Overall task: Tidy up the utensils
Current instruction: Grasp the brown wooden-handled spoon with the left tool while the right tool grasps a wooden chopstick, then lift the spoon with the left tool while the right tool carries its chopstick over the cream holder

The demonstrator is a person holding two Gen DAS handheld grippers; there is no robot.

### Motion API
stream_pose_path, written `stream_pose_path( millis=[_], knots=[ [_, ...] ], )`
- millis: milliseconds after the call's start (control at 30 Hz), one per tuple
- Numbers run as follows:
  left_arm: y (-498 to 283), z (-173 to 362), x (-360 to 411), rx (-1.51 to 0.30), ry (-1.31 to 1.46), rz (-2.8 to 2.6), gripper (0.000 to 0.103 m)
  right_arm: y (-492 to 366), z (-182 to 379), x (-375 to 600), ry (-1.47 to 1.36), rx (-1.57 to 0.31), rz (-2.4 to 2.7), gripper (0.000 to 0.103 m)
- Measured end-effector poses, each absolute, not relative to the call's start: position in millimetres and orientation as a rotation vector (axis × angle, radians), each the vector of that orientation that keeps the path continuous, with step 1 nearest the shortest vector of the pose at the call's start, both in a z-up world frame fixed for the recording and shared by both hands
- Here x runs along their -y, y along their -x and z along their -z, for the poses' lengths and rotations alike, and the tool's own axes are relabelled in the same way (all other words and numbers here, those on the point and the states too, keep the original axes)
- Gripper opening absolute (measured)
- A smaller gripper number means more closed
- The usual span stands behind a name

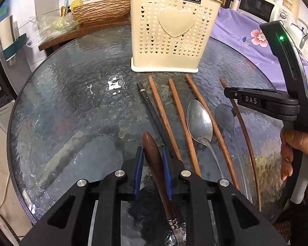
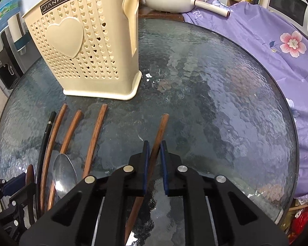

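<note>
Left gripper [image 1: 153, 153]: blue pads stand on either side of a dark brown wooden utensil handle with a metal ferrule [image 1: 156, 164]; the right pad touches it, a sliver of gap shows at the left, so a firm clamp cannot be told.
Right gripper [image 2: 154, 149]: blue pads clenched on a reddish-brown wooden chopstick [image 2: 159, 131], the outermost one toward the table's right edge.
Row on the round textured glass table [image 2: 215, 82]: a black chopstick with a silver band [image 1: 149, 106], three more brown wooden chopsticks [image 1: 162, 114], and a steel spoon [image 1: 199, 121] lying bowl-up between two of them.
Cream perforated plastic utensil holder with a heart [image 1: 170, 30]: upright, just beyond the chopstick tips, toward the far edge.
Beyond the right edge: purple floral cloth [image 2: 267, 41].
</note>
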State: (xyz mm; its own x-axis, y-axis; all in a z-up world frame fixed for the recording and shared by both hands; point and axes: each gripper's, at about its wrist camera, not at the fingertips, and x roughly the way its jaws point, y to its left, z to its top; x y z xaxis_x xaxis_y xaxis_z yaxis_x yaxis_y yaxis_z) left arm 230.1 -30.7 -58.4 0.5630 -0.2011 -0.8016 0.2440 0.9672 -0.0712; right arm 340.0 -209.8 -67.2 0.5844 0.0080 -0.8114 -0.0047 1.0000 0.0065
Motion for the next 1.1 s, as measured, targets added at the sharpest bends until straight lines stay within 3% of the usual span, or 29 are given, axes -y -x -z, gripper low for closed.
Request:
stream_pose_path(
  millis=[533, 1100],
  knots=[
    [-233.1, 49.0, 17.5, -0.91, 0.056, 0.279, 0.015, -333.1, 58.0, 232.2, -0.158, -0.865, -0.088, 0.008],
    [-219.6, 3.3, -2.1, -0.802, 0.133, 0.324, 0.015, -280.6, -7.2, 252.4, -0.311, -0.668, -0.305, 0.007]
  ],
)
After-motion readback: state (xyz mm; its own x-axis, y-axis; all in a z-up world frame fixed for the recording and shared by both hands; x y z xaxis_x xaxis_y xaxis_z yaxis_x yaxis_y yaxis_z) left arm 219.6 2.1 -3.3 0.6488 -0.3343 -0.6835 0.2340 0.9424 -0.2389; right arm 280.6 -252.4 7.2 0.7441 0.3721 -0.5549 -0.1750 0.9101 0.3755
